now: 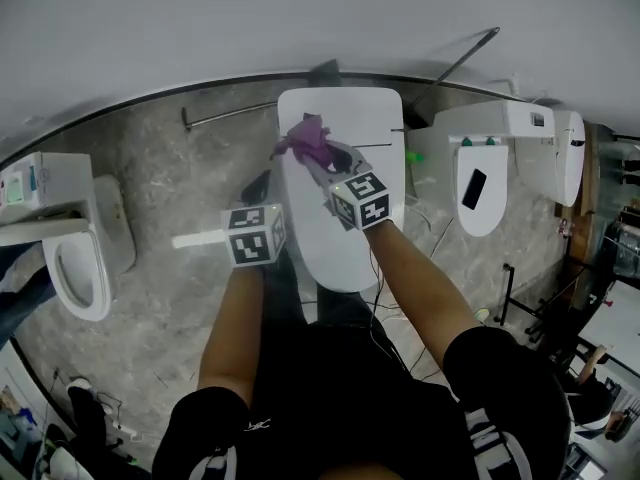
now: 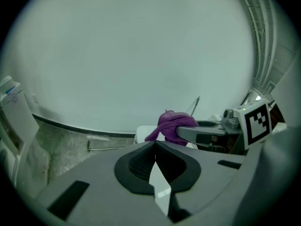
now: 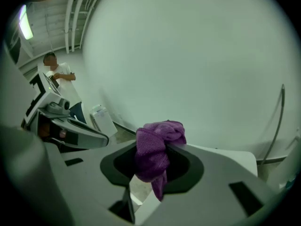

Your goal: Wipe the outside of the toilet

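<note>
Purple cloth [image 1: 308,138] pinched in right gripper [image 1: 316,156] fingers over white toilet [image 1: 335,243]; left gripper [image 1: 262,182] fingers pressed together, seemingly empty.

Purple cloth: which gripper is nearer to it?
Right. The right gripper is shut on the purple cloth above the middle toilet's closed lid. The left gripper, jaws together and empty, sits apart from the cloth, beside the toilet on the person's left.
</note>
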A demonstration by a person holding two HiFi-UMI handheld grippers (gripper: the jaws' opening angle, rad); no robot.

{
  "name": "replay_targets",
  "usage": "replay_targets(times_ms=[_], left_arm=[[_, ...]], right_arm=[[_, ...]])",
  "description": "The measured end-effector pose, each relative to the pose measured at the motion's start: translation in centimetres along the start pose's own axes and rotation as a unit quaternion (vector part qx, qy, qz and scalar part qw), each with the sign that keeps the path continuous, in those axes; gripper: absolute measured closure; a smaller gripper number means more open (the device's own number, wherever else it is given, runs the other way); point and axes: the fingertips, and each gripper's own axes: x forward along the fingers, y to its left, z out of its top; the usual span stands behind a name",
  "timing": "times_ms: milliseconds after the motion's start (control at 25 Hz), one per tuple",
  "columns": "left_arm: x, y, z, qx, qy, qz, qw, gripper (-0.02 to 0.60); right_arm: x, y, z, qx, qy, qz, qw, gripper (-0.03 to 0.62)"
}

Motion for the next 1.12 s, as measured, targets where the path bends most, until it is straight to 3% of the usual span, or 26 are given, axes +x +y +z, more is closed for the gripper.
replay_targets(times_ms=[120, 560, 720, 920, 1120], left_arm=[[3.4, 1.4, -1.1, 0.015, 0.020, -0.019, 0.9995, 0.574], [12.5, 5.7, -5.0, 0.002, 0.070, -0.046, 0.9964, 0.574], [14.0, 6.6, -5.4, 0.002, 0.076, -0.053, 0.9957, 0.574], [14.2, 7.5, -6.8, -0.032, 0.090, -0.053, 0.9940, 0.574], [13.3, 6.8, -8.3, -0.038, 0.107, -0.066, 0.9913, 0.574]], right_arm=[[4.8, -2.5, -2.3, -0.012, 0.029, -0.008, 0.999, 0.468], [16.3, -8.0, -7.3, -0.040, 0.104, 0.009, 0.994, 0.468], [19.0, -9.1, -8.8, -0.077, 0.143, -0.001, 0.987, 0.468], [20.6, -9.6, -9.7, -0.047, 0.160, -0.010, 0.986, 0.468], [21.0, -10.6, -10.3, -0.027, 0.157, -0.036, 0.987, 0.468]])
